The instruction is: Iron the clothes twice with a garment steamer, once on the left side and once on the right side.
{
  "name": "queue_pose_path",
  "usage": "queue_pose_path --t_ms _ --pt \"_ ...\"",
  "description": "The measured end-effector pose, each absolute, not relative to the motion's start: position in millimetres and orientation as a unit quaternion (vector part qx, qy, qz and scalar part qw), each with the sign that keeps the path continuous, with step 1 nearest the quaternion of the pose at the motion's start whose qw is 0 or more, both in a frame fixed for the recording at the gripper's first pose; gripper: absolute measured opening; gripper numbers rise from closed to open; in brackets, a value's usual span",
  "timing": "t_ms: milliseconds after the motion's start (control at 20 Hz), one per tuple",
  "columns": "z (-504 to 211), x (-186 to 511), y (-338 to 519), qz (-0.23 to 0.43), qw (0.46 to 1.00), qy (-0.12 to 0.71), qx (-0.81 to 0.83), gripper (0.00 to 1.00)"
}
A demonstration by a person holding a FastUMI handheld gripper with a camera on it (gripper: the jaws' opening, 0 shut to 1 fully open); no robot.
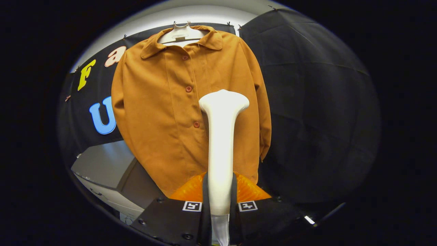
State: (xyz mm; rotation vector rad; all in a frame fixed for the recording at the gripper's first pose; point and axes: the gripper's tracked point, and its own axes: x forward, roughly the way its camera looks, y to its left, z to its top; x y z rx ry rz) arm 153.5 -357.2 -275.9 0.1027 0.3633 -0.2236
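Shirt (pixel 164 112): tan, button-front, collared, hanging on a pale hanger (pixel 180 34) against the black cloth wall (pixel 307 102), beyond the fingers. Garment steamer (pixel 221 143): white, upright, its handle clamped between both fingers of the gripper (pixel 220 201), its flared head over the shirt's front beside the button placket; contact with the fabric cannot be told. Step in hand, by judgement: a vertical pass on one side. Best done with the head flat to the cloth, in a slow, straight stroke clear of the buttons (pixel 188 89). Surroundings: grey cabinet (pixel 102 164) below and beside the hem; white ceiling strip (pixel 191 15) above.
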Motion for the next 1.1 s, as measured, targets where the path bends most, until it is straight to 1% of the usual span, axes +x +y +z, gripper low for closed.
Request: queue_pose_path --t_ms 350,650,850,1100 --pt "-325.8 119.6 -363.2 -0.141 0.958 0.246 0.053 0.24" --pt "-338.7 86.5 -349.8 -0.137 0.956 0.253 0.06 0.24" --pt "-320.1 69.7 -331.6 -0.131 0.962 0.229 0.066 0.24" --pt "-265.8 60.0 -304.1 -0.127 0.974 0.181 0.057 0.24"
